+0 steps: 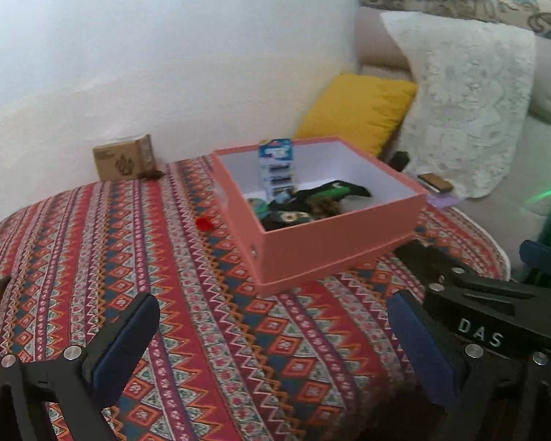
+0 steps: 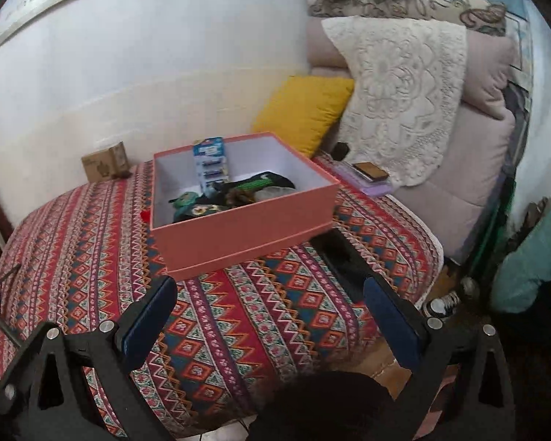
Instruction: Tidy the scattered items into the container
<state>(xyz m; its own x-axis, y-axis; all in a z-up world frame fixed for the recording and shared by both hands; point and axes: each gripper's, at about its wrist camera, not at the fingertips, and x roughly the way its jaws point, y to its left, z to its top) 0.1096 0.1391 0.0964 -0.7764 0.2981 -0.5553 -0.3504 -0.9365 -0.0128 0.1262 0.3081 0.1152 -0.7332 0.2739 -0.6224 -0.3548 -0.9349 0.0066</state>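
Note:
A pink open box (image 1: pixel 334 242) (image 2: pixel 238 231) stands on the patterned tablecloth (image 1: pixel 165 294) (image 2: pixel 275 312). Inside it lie a blue battery pack (image 1: pixel 277 169) (image 2: pixel 211 163), a green and black toy (image 1: pixel 330 193) (image 2: pixel 255 183) and other small dark items. A small red item (image 1: pixel 204 222) lies on the cloth left of the box; only its edge (image 2: pixel 145 215) shows in the right wrist view. My left gripper (image 1: pixel 272 334) is open and empty, in front of the box. My right gripper (image 2: pixel 272 316) is open and empty, near the table's front edge.
A small cardboard box (image 1: pixel 123 156) (image 2: pixel 104 161) stands by the wall at the back left. A brown wallet on a lilac book (image 2: pixel 371 172) (image 1: pixel 435 183) lies right of the pink box. A black object (image 2: pixel 343 257) lies on the cloth at the right. A sofa with a yellow cushion (image 1: pixel 356 110) (image 2: pixel 305 114) is behind.

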